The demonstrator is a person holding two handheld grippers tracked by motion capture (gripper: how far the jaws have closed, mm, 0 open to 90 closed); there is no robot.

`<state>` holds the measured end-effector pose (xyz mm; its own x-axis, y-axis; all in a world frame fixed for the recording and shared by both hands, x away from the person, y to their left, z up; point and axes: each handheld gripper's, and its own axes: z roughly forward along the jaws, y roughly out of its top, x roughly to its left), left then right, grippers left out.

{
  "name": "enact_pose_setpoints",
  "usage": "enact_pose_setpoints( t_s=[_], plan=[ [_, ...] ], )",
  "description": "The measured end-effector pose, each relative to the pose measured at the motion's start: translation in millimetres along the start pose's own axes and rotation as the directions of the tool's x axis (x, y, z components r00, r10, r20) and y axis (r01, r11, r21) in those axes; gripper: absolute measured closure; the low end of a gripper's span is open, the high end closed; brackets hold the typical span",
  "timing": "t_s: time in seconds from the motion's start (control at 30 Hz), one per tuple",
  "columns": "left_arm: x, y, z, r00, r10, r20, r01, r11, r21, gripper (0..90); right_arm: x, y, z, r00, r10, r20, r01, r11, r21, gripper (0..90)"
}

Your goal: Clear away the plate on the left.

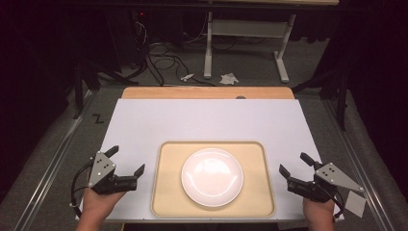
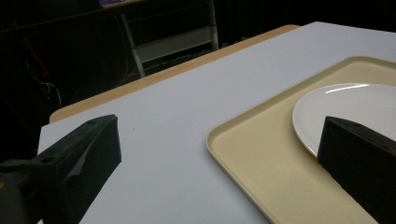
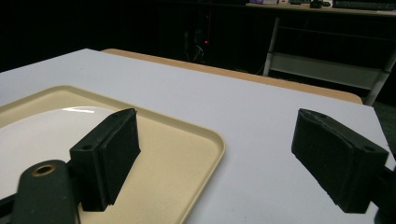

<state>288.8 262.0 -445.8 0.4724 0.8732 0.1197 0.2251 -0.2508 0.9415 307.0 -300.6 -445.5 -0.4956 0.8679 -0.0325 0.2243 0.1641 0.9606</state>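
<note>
A round white plate (image 1: 212, 176) lies in the middle of a beige tray (image 1: 168, 192) at the near edge of the table. Left of the tray, my left gripper (image 1: 128, 159) is held by a hand with its jaws wide apart and nothing between them. On the tray's right side, my right gripper (image 1: 292, 162) is open and empty too. The left gripper view looks past my left gripper (image 2: 219, 123) at the tray (image 2: 261, 154) corner and the plate (image 2: 355, 102). In the right gripper view my right gripper (image 3: 215, 114) frames the tray (image 3: 177, 154) edge, with the plate (image 3: 42, 135) to its left.
The tray rests on a white sheet (image 1: 207, 120) that covers a wooden tabletop (image 1: 207, 92). A small white tag (image 1: 355, 203) lies by the right hand. Beyond the table are a dark floor with cables (image 1: 163, 60) and a desk frame (image 1: 245, 29).
</note>
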Motion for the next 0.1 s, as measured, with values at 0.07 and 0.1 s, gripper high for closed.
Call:
enact_pose_setpoints(
  t_s=[0.07, 0.1],
  plan=[
    [-2.6, 0.8, 0.7, 0.9999, 0.015, -0.001, -0.015, 0.9999, 0.005, 0.4, -0.4, 0.0, -0.5, 1.0000, 0.001, 0.000, -0.001, 1.000, -0.001, 16.1],
    [-4.2, 1.3, 1.2, 0.9998, 0.022, 0.000, -0.022, 0.9997, 0.007, 0.5, -0.6, 0.0, -0.9, 1.0000, 0.004, 0.000, -0.004, 1.000, -0.003, 16.1]
  ],
)
